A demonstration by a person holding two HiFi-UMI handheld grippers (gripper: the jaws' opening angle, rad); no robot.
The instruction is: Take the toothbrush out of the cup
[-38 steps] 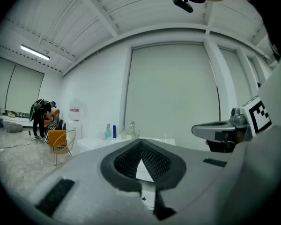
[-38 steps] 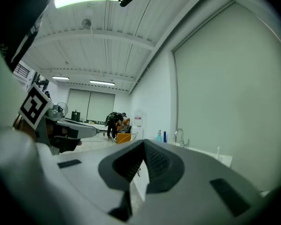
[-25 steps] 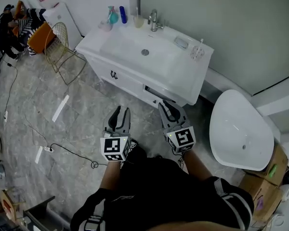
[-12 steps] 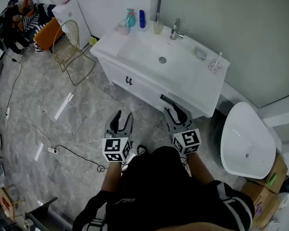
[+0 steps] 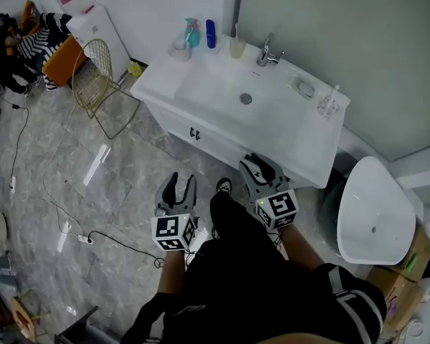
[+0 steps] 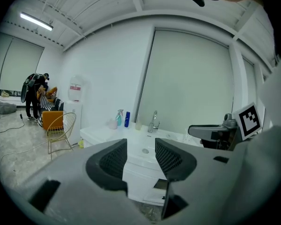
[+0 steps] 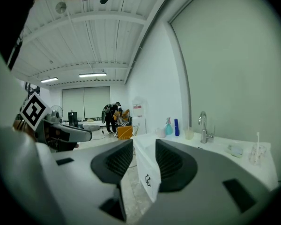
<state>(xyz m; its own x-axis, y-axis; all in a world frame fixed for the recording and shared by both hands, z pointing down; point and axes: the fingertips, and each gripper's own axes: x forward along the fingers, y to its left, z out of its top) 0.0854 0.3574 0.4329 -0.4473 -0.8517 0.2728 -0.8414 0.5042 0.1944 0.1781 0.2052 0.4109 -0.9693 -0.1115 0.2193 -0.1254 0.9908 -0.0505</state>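
The left gripper (image 5: 180, 186) and right gripper (image 5: 261, 170) have closed in on the white basin desk (image 5: 312, 145). Their fingers have just spread wide, released, with nothing between them. The white toothbrush (image 5: 335, 92) stands in the clear cup (image 5: 327, 107) at the desk's far right, still well apart, so the reach looks next.

Bright even light, fisheye-warped edges

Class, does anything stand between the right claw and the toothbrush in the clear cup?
Nothing visible does. The right claw, empty, jaws just opened wider, has only bare counter before the toothbrush in its cup; the soap dish sits aside.
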